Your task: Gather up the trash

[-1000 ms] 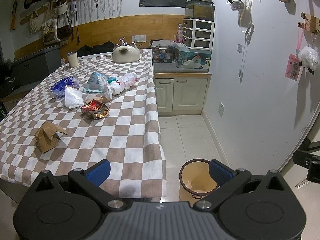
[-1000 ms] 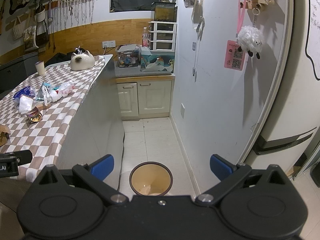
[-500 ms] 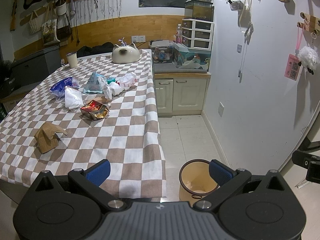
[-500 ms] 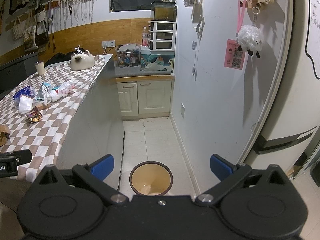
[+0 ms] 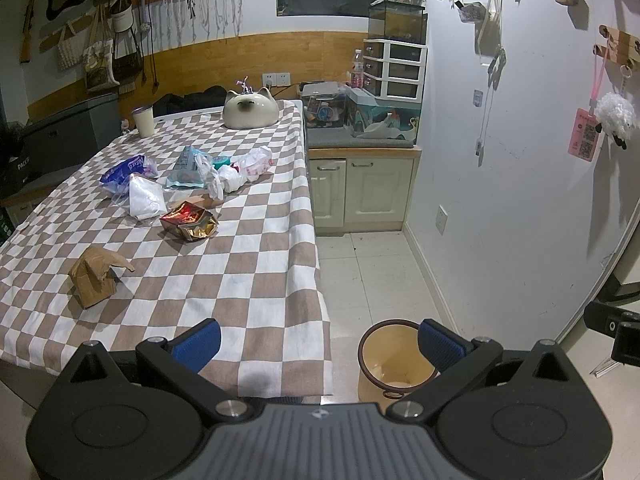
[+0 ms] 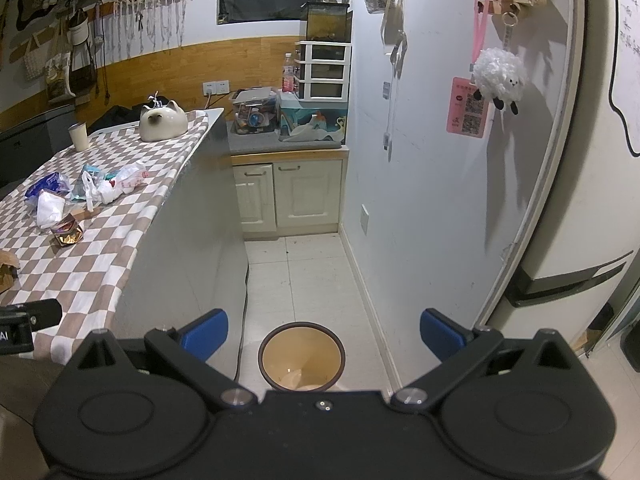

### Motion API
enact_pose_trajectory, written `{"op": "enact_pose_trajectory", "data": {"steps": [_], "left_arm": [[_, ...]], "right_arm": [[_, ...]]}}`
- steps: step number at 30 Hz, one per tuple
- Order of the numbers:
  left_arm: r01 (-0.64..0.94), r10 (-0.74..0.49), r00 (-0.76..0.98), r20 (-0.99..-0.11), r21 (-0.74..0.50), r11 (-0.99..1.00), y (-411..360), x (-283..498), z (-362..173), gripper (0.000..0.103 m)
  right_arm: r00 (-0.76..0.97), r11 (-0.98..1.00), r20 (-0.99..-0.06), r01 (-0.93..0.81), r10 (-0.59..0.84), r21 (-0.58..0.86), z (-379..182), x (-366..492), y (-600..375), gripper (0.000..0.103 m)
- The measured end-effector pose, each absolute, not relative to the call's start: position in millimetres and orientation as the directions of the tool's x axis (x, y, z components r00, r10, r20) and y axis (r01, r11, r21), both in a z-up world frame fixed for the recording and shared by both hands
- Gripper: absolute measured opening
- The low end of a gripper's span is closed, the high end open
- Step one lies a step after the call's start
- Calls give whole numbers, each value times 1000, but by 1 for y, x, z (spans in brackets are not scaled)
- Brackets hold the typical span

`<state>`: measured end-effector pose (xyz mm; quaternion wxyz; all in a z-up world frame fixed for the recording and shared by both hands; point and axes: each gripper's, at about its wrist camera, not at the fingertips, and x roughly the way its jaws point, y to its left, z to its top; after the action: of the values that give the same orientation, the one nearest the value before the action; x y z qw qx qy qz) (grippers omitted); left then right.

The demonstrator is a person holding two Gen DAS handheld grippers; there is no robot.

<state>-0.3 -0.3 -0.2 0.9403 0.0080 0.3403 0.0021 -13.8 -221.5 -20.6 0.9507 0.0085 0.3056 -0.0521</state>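
Note:
Trash lies on the checkered table (image 5: 240,280): a crumpled brown paper bag (image 5: 94,280), a red and gold snack wrapper (image 5: 190,222), a white bag (image 5: 144,200), a blue wrapper (image 5: 126,168) and several plastic bags (image 5: 228,172). A yellow bin with a brown rim (image 5: 394,364) stands on the floor beside the table; it also shows in the right wrist view (image 6: 302,356). My left gripper (image 5: 318,342) is open and empty over the table's near edge. My right gripper (image 6: 324,332) is open and empty above the bin.
A cat-shaped ceramic jar (image 5: 250,110) and a cup (image 5: 143,120) stand at the table's far end. A low cabinet (image 5: 360,192) with boxes on top lines the back wall. A fridge (image 6: 580,200) stands on the right. White tiled floor (image 6: 304,268) runs between table and wall.

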Motion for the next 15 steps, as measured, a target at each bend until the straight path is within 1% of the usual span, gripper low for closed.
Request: {"op": "enact_pose_trajectory", "data": {"steps": [7,10,15], "left_arm": [[-7,16,775,-632,17,1000,2,5,-4,103],[-20,22,777,-629,11,1000,9,8,-9,103],[-83,62,775,-629,-3,997,33,17,-22,103]], "right_arm": [[813,994,-574,110,-93,-5,-26,-9,-221,103],[828,994,-553,105,-87,0,-28,-7,-223,103],[843,997,-534,80,-69,-3,-38,6,-208,103]]}}
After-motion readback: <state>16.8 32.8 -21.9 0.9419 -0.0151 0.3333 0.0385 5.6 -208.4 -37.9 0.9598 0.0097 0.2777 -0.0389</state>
